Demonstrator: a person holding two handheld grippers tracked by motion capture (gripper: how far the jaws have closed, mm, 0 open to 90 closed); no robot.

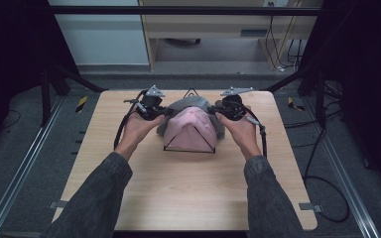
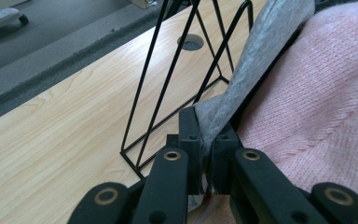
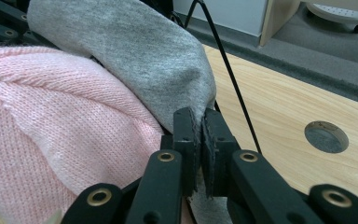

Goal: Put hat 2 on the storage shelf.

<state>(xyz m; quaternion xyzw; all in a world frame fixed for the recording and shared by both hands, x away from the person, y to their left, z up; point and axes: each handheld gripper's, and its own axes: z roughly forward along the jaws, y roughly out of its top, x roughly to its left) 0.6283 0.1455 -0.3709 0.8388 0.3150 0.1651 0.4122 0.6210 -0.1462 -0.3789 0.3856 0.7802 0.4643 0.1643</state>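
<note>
Grey cloth (image 2: 256, 60) edge pinched betw. left hand-held gripper (image 2: 204, 140) jaws, right hand-held gripper (image 3: 199, 140) too

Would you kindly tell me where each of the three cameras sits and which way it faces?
High view: above the person's side, looking forward and down on the table; forearms and both hands show.
Left gripper view: rides the left gripper, looking along its jaws, shut on the grey cloth.
Right gripper view: rides the right gripper, likewise shut on the cloth.
Shared: pink knit, wire stand.
</note>
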